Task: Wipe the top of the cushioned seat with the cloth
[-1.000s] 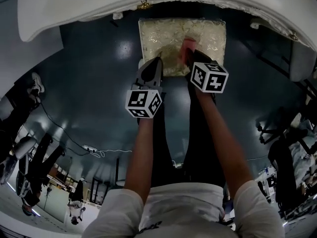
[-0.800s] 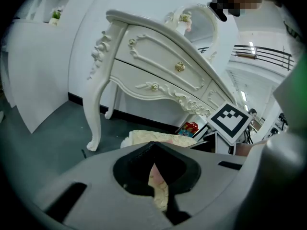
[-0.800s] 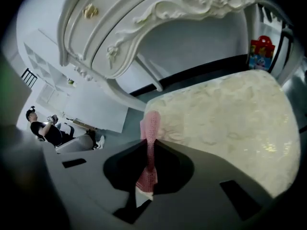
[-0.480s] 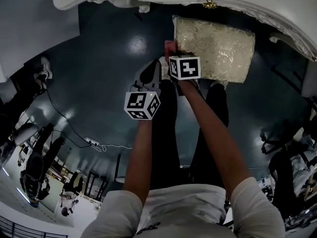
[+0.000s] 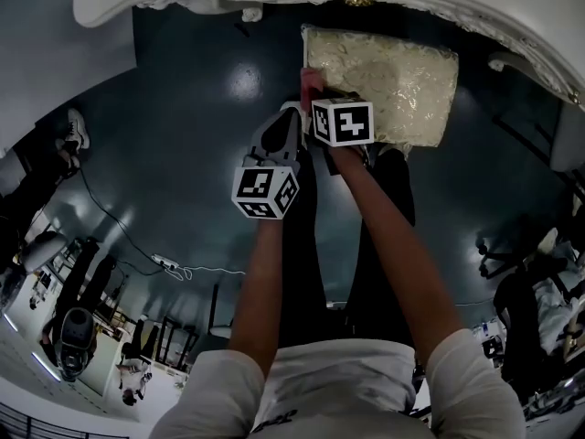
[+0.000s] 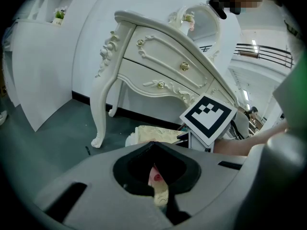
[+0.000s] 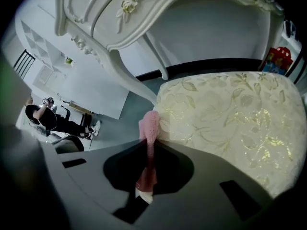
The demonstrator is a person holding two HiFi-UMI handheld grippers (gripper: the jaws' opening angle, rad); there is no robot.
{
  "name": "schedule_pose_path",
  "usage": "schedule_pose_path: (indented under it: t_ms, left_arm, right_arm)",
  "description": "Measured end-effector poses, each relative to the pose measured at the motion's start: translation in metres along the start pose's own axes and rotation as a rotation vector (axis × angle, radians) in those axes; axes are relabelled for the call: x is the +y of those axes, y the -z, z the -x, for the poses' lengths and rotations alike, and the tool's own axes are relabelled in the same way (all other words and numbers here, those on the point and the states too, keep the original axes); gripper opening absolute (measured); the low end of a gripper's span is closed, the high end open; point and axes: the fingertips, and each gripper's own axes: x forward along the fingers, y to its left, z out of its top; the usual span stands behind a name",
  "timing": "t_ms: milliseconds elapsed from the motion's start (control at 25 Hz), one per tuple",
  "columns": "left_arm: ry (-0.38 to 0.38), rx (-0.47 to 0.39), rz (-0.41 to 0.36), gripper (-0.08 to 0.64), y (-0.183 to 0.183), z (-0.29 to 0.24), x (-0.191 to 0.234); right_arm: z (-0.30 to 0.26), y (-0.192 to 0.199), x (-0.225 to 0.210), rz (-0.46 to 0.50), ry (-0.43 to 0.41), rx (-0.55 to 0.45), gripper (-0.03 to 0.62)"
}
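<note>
on the left, your left gripper (image 6: 154,174) is hanging over the dark floor (image 5: 210,135) just off the seat's near-left corner. its jaws are sitting all but together, carrying nothing. the pale sliver showing in the slit is, as i'm reading it, the seat beyond rather than something held.

next comes the pink cloth (image 7: 149,126). your right gripper (image 7: 147,163) is pinching it with the jaws closed on its lower part, and a short tuft is standing free past the tips. that tuft is touching the left edge of the cushioned seat (image 7: 230,123), which is standing partly under the white dressing table (image 7: 144,13).

the cloth is looking light, limp and knitted, so i'm expecting it to fold and trail rather than push. gripping it low in a bunch, as you are doing, is leaving a soft end free to lie flat.

to the right, the seat top is looking padded and faintly glossy. it is probably giving under pressure and letting the cloth slide easily.
</note>
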Motion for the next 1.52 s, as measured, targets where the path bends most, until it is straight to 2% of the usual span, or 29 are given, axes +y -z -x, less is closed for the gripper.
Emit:
schedule_pose_path:
  t_ms: [280,960,1160,1280,1400,1520]
  left_arm:
    - [0.038,0.019,-0.022,0.012,0.007,-0.022,-0.043]
    - [0.133,0.04,-0.055,0.012,0.031,-0.077,-0.152]
    - [0.135,0.022,-0.06,0.012,0.029,-0.082,-0.169]
    - [0.134,0.017,-0.06,0.012,0.027,-0.085,-0.173]
    - [0.137,0.022,-0.058,0.012,0.029,-0.086,-0.175]
    - [0.142,0.026,-0.06,0.012,0.03,-0.086,-0.173]
  right_arm:
    - [0.032,0.0,-0.044,-0.044,0.01,-0.044,0.023]
    - [0.128,0.019,-0.204,-0.169,0.155,-0.141,0.023]
    - [0.155,0.028,-0.246,-0.21,0.213,-0.174,0.023]
    - [0.162,0.029,-0.257,-0.201,0.243,-0.181,0.023]
    - [0.17,0.032,-0.269,-0.196,0.314,-0.183,0.023]
    - [0.173,0.039,-0.288,-0.249,0.333,-0.189,0.023]
